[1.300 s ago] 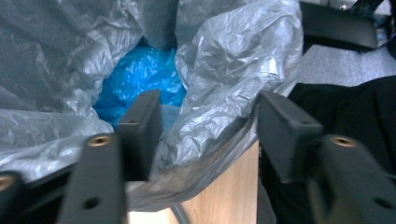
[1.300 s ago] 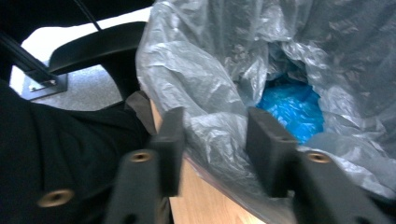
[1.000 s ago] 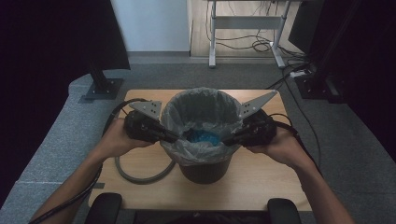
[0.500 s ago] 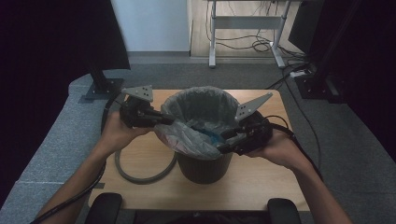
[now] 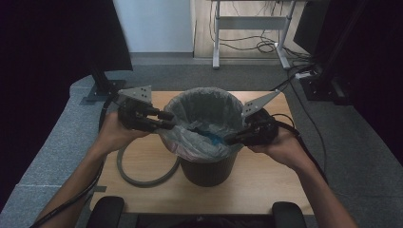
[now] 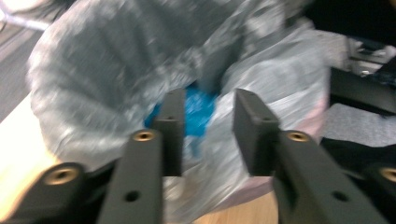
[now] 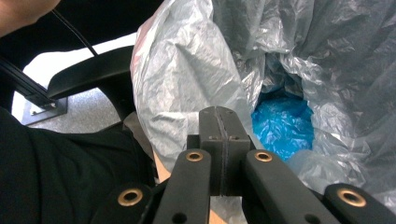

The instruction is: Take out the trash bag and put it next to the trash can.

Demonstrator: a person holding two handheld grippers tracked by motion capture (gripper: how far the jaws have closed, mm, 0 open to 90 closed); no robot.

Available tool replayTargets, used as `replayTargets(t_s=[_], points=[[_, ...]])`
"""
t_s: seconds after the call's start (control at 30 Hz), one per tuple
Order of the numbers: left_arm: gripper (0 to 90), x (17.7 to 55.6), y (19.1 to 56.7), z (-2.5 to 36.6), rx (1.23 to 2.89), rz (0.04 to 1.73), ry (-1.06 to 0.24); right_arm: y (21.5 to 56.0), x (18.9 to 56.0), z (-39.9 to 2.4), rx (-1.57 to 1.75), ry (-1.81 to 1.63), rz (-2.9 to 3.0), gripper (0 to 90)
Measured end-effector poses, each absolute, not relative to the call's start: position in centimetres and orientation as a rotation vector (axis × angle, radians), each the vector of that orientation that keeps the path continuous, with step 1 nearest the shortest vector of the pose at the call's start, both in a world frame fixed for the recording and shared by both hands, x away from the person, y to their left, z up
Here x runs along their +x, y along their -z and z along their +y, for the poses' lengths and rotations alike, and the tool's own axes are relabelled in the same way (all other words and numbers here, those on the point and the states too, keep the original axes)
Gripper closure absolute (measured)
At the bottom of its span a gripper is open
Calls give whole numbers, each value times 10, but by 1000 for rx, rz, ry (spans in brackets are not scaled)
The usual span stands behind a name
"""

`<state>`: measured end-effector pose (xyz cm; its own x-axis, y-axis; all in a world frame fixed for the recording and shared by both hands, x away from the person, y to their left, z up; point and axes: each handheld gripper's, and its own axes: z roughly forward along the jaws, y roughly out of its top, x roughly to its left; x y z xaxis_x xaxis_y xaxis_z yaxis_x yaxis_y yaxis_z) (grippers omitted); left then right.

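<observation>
Letting go, the left gripper (image 5: 167, 120) has just spread its jaws off the grey bag (image 5: 202, 142), now slack at that rim. Lining the upright bin (image 5: 209, 166) mid-table, its mouth faces up, long axis vertical. The right gripper (image 5: 229, 139) stays pinched shut at its edge.

The bin liner (image 5: 199, 142) is thin, crinkled grey plastic with a dull sheen; the worktop (image 5: 266, 185) is smooth pale wood; the fingers (image 7: 217, 140) are matt black.

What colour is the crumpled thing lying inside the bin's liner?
Bright blue item, clearest in the right gripper view.
</observation>
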<state>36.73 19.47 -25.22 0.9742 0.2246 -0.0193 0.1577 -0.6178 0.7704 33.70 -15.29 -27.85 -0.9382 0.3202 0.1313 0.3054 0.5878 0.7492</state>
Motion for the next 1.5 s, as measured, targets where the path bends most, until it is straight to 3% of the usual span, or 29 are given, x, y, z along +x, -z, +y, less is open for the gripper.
replayTargets(t_s=[0.1, 0.23, 0.3, 0.4, 0.47, 0.67, 0.8, 0.9, 1.07, 1.17, 1.23, 1.43, 1.5], points=[[484, 363, 252, 184, 2275, 215, -46, 279, 339, -152, 551, -1308, 2785, 883], [436, 361, 263, 161, 2382, 180, -47, 279, 338, -151, 557, -1331, 2774, 783], [511, 361, 268, 153, 2418, 148, -59, 278, 338, -152, 566, -1339, 2766, 702], [767, 361, 269, 147, 2417, 89, -55, 278, 336, -153, 564, -1332, 2757, 586], [873, 360, 269, 144, 2424, 79, -74, 277, 334, -154, 565, -1335, 2754, 509], [900, 367, 261, 144, 2355, 188, -167, 279, 330, -149, 542, -1385, 2767, 369], [900, 373, 258, 147, 2299, 251, -176, 283, 329, -145, 520, -1346, 2788, 359], [899, 375, 256, 149, 2267, 277, -167, 283, 331, -146, 541, -1301, 2787, 408], [897, 378, 256, 154, 2223, 294, -107, 283, 330, -148, 508, -1324, 2842, 750], [894, 379, 257, 154, 2203, 293, -72, 281, 328, -148, 497, -1321, 2824, 845], [894, 379, 258, 152, 2201, 289, -68, 281, 329, -149, 511, -1339, 2830, 821], [894, 379, 253, 144, 2204, 274, -83, 283, 330, -141, 538, -1437, 2849, 463], [893, 379, 252, 142, 2203, 270, -89, 285, 331, -137, 551, -1380, 2848, 509]])
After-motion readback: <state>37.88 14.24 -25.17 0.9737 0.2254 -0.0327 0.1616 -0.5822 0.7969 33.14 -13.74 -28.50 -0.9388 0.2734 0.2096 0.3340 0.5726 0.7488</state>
